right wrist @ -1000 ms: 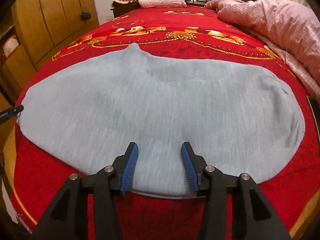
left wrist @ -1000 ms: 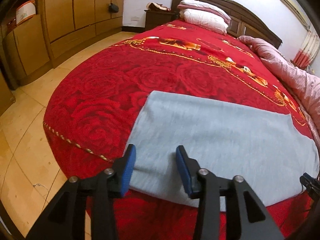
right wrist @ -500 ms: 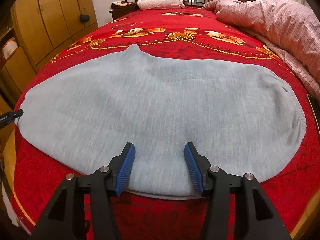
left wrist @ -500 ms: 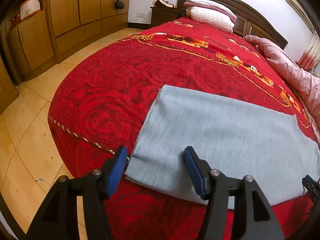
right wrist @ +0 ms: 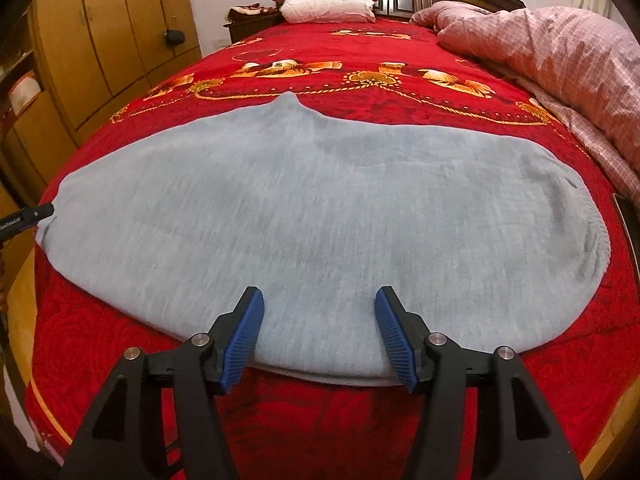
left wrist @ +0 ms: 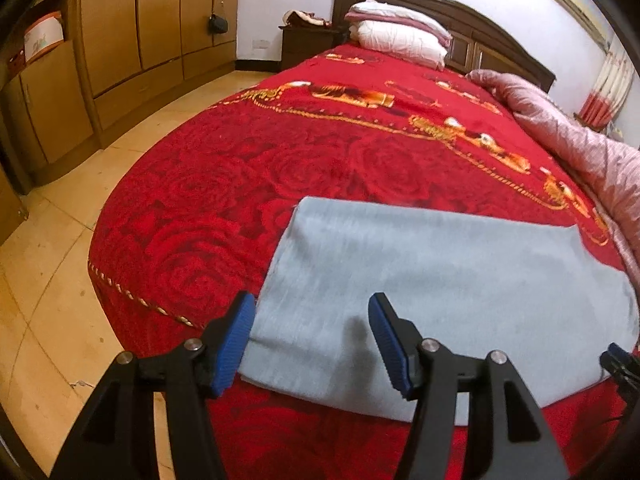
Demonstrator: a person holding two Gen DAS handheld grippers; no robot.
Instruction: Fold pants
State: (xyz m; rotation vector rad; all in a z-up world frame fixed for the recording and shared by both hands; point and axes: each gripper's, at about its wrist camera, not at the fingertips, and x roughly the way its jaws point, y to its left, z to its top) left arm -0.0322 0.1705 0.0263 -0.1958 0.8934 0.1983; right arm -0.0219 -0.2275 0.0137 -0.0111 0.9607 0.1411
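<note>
Pants (right wrist: pixel 320 216), grey and already doubled leg over leg, lie flat across the foot of the bed (right wrist: pixel 400 92), long axis running 9 to 3 o'clock in the right wrist view, with the gathered waistband at 3 o'clock and the crotch point poking up toward 12. Nearest the right camera, the right gripper (right wrist: pixel 318 338) hangs just over the near long edge, about midway along the garment, its blue pads spread wide and holding nothing; a second layer of cloth peeks out under that edge.

At the left camera's 6 o'clock, the left gripper (left wrist: pixel 310 342) is likewise wide open and empty, poised above the near corner of the leg-cuff end of the pants (left wrist: pixel 440 280), with its outer pad out over the red bedspread (left wrist: pixel 224 184) just past the cuff edge.

Judging from this, the step in hand is taking hold for the next fold, probably cuff end over toward the waistband. To do it well, each gripper should come down low enough to catch every layer at the edge, not only the top sheet, and close fully before lifting. The left one looks best placed right at the corner, so the cuff edge stays straight when carried. Lifting both sides level should keep the stacked legs from sliding apart.

Farther off, toward 1 o'clock, a pink quilt (right wrist: pixel 560 40) is bunched well clear of the landing area, and pillows (right wrist: pixel 328 0) sit at the headboard.
</note>
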